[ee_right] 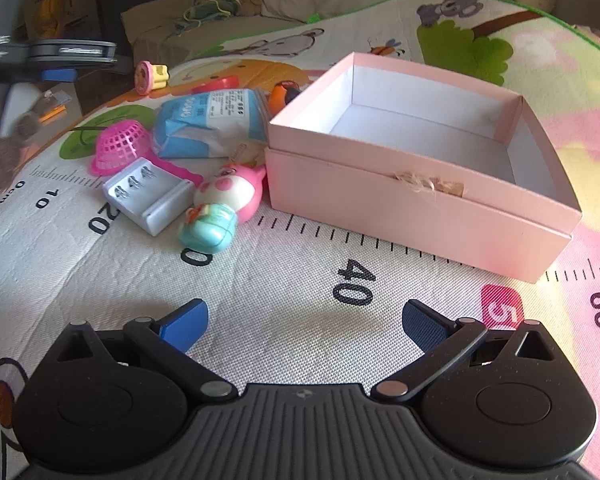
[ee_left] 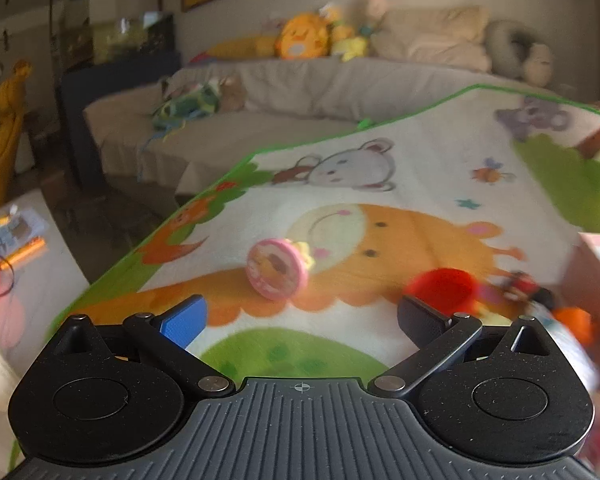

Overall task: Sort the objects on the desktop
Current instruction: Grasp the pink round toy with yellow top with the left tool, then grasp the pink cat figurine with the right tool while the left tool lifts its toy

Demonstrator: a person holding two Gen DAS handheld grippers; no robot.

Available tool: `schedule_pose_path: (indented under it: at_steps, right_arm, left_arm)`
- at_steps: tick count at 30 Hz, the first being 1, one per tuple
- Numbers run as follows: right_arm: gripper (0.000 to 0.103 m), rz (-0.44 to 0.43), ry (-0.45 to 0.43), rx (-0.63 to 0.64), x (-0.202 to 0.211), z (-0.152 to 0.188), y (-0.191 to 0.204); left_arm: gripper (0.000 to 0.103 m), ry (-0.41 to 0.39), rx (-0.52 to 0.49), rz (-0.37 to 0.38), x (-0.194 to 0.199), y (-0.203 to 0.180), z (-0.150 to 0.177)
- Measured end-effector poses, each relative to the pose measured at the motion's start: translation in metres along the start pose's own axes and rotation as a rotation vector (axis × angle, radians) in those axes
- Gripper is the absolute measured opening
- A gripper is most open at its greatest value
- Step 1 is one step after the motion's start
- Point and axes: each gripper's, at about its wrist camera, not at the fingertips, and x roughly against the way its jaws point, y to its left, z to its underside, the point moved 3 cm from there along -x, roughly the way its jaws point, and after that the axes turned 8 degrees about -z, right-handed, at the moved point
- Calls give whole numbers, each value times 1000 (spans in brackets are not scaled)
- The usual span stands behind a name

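Both tongs spread wide and holding nothing, left tongs facing pink stamp, right tongs over bare mat before pink box

- Play mat: cartoon animals, green border, printed ruler scale along the near side.
- Pink box at 1 o'clock of the scale's "40", open, inside white.
- Blue-white packet at 9 o'clock of the box, just beside it.
- Pink basket at 9 o'clock of the packet.
- Grey charger at 6 o'clock of the basket, touching the doll.
- Pink stamp apart, at 11 o'clock of the packet.
- Red cup at 3 o'clock of the stamp, blurred.
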Motion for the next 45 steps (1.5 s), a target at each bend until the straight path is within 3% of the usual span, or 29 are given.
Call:
schedule_pose_path:
  at_steps: [3,6,7,8,9,11,13,16,19,21,25,29,31,35,39,42,45]
  right_arm:
    - [103,7,-41,59,17,-3,9]
    - [103,9,-69,111,30,-12,19]
    - [103,8,-76,129,32,-17,21]
    - [103,7,-82,147,33,-21,24]
    - [103,5,-89,166,33,-25,27]
    - [103,-1,-102,197,31,-32,34]
    - [103,-10,-115,215,28,-37,39]
    - [103,-37,-139,229,24,-42,44]
    - [97,-67,-144,220,15,-44,44]
    - [85,-101,-126,197,5,-46,43]
    - [74,-127,-103,139,-16,-50,41]
    - [46,-100,-72,78,-32,-48,33]
    - [43,-124,-64,16,-29,-44,25]
    - [42,-153,-50,-42,-5,-27,14]
    - [42,-162,-21,-64,22,-2,2]
    - [45,-88,-29,-44,36,17,-5]
    - [56,-46,-72,-31,49,28,-8]
  left_arm:
    - [103,72,18,-25,-54,5,-10]
    - [102,106,45,-9,-82,6,-16]
    - [94,116,52,-1,-87,6,-18]
    - [77,133,55,3,-93,5,-19]
    - [68,154,56,8,-98,5,-20]
    - [60,183,77,23,-103,7,-19]
    - [60,180,88,30,-98,9,-19]
    - [60,142,34,64,-64,9,-15]
    - [60,75,-78,166,2,1,-2]
    - [60,28,-187,242,50,-10,17]
    - [60,8,-371,356,127,-35,68]
    - [60,11,-505,449,177,-57,114]
    - [60,1,-575,476,192,-69,134]
    - [63,-16,-633,520,209,-88,159]
    - [85,-26,-608,588,219,-94,161]
    - [95,-51,-605,598,226,-93,162]
    - [96,-18,-583,573,220,-94,163]
